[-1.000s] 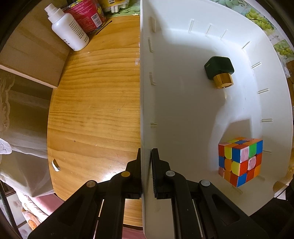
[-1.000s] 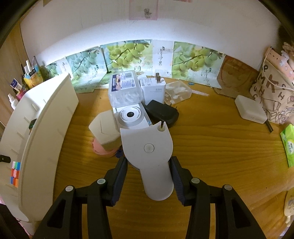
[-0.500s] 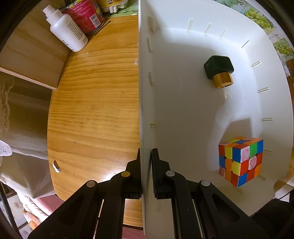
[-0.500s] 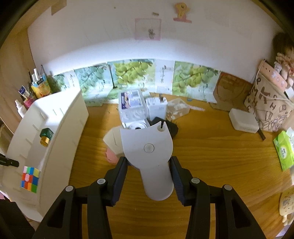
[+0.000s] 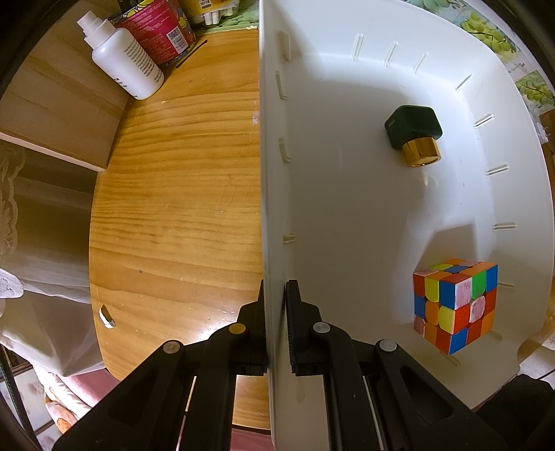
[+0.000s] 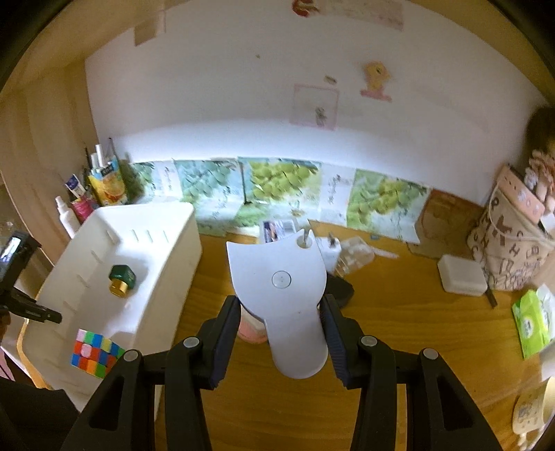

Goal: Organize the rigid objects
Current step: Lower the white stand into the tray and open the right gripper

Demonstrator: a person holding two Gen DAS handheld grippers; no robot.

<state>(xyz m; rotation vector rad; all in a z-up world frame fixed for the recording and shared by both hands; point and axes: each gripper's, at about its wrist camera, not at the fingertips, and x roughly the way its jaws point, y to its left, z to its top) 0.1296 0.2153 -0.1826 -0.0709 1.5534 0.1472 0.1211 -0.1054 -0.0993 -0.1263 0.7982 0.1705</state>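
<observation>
1. Left wrist view: left gripper (image 5: 275, 301) is pinched tight on the near wall of the white bin (image 5: 274, 173); one finger outside, one inside, wall between the pads. Looks like it's steadying the bin, not carrying anything.
2. Same view, inside the bin: 2 items already in. Rubik's cube (image 5: 455, 305) sits near the right wall, close to the near end; green bottle w/ gold cap (image 5: 414, 135) lies further back, well apart from the cube. Lots of bare bin floor left.
3. Same view, outside the bin: wooden table (image 5: 173, 194) beside it is bare; a white spray bottle (image 5: 123, 66) and a red can (image 5: 158, 29) stand at the far edge. Can't tell if those count as task items.
4. Right wrist view: right gripper (image 6: 281, 333) is clamped on a white plastic gadget (image 6: 281, 295), pads on both its sides, a small metal pin at its top. It's held up off the table, to the right of the bin, not yet over it.
5. Same view, left to do: a pile remains behind the gadget, incl. a pink round thing (image 6: 250, 326), a black object (image 6: 338, 289), white boxes. A white case (image 6: 461, 274) and a green pack (image 6: 532, 322) lie off to the right.
6. Judgement: early to mid stage. 2 stored, 3rd in hand, several more to go. Next is prob. swinging the gadget left over the bin and letting go.
</observation>
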